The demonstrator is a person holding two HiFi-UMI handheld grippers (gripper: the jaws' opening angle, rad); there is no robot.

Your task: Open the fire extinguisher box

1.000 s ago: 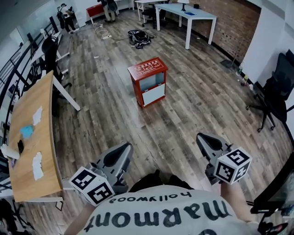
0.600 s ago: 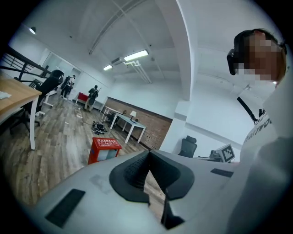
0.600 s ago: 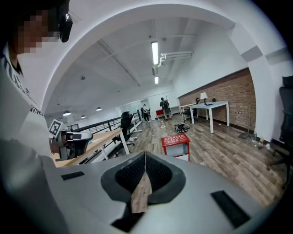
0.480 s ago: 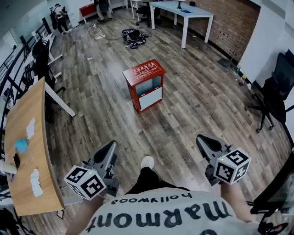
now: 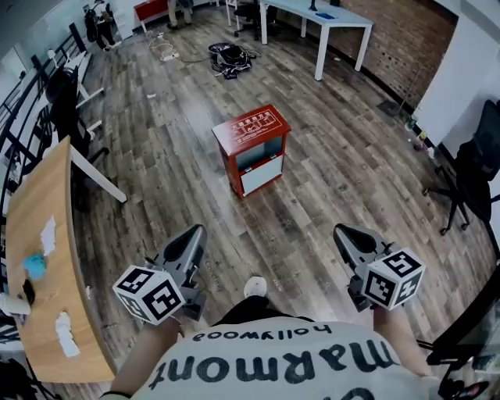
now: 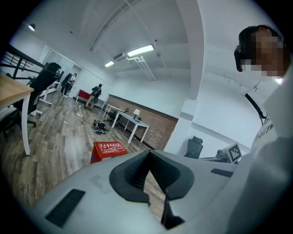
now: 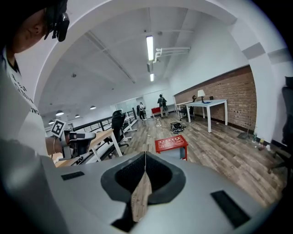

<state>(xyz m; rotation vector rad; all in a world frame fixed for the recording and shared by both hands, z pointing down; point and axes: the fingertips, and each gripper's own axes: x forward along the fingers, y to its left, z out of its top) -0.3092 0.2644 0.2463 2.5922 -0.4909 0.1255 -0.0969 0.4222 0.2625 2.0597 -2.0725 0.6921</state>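
Head view: where's the box [image 5: 251,148]?
— Upright on the wood floor [image 5: 336,180], out in the open. It has a red top with white print, and its pale front panel is turned toward the person [image 5: 273,363].
— And the grippers?
— Both are well apart from it, on the person's side. The left gripper [image 5: 197,232] is near-left of the box and the right gripper [image 5: 340,230] near-right, both pointing roughly toward it.
— Fingers?
— Left gripper view shows its fingers [image 6: 130,171] together, with only floor showing past them. Right gripper view is the same: fingers [image 7: 123,176] closed tip to tip, holding nothing. The box sits ahead of each pair.
— What lies between the box and the grippers?
— Planks, and a pale shoe [image 5: 254,287] close to the person.
— Beyond the box?
— A black heap [image 5: 230,56] on the floor, with a white counter [image 5: 320,17] to its right. Left of the box is a wooden counter [image 5: 43,312] with papers [image 5: 47,234] and a blue thing [image 5: 34,264] on it. Right of the box, well away, stands a black chair [image 5: 469,172].
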